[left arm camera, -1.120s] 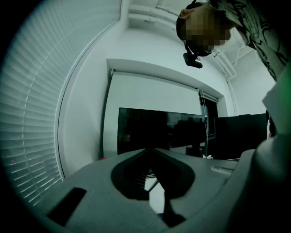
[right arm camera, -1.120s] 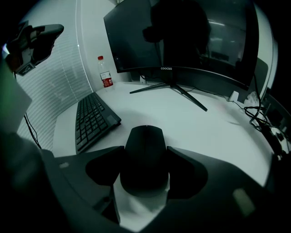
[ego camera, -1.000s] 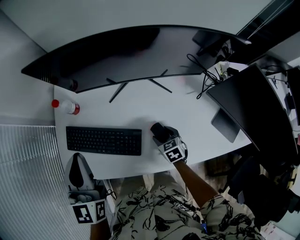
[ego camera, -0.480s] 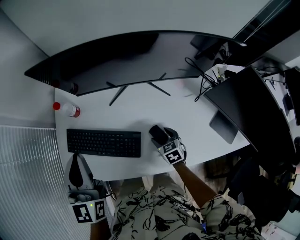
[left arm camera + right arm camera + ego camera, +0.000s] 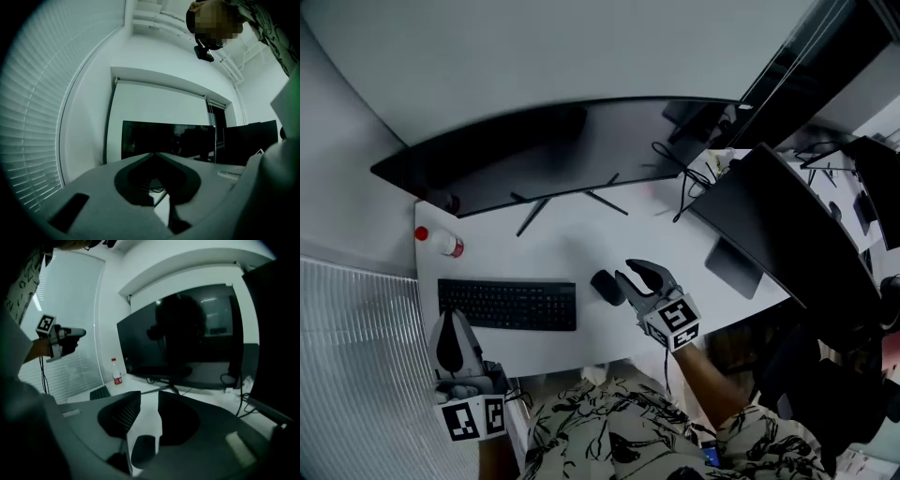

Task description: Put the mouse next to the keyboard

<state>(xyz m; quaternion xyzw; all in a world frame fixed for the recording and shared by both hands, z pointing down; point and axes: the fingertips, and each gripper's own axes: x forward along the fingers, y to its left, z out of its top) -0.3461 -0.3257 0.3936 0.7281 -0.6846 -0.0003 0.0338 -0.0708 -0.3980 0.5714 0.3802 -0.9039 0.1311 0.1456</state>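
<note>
The black mouse (image 5: pixel 606 287) lies on the white desk (image 5: pixel 581 239), a short gap to the right of the black keyboard (image 5: pixel 508 305). My right gripper (image 5: pixel 639 274) hovers just right of the mouse, apart from it. Its jaws are closing and nothing is between them. In the right gripper view the right gripper (image 5: pixel 149 397) shows a narrow gap with white desk behind it, and the keyboard (image 5: pixel 99 392) lies far left. My left gripper (image 5: pixel 455 339) is held off the desk's front left corner with its tips together and nothing in it; the left gripper (image 5: pixel 153 154) points at the monitor.
A wide curved monitor (image 5: pixel 553 150) stands at the back on thin legs (image 5: pixel 572 202). A second dark screen (image 5: pixel 778 230) fills the right side, with cables (image 5: pixel 680 183) behind it. A red-capped bottle (image 5: pixel 441 242) stands behind the keyboard's left end. Window blinds (image 5: pixel 356 366) are at the left.
The right gripper has let go of the mouse and drawn back to the right, its jaws narrowing. The mouse stays on the desk beside the keyboard. The left gripper has barely moved.
</note>
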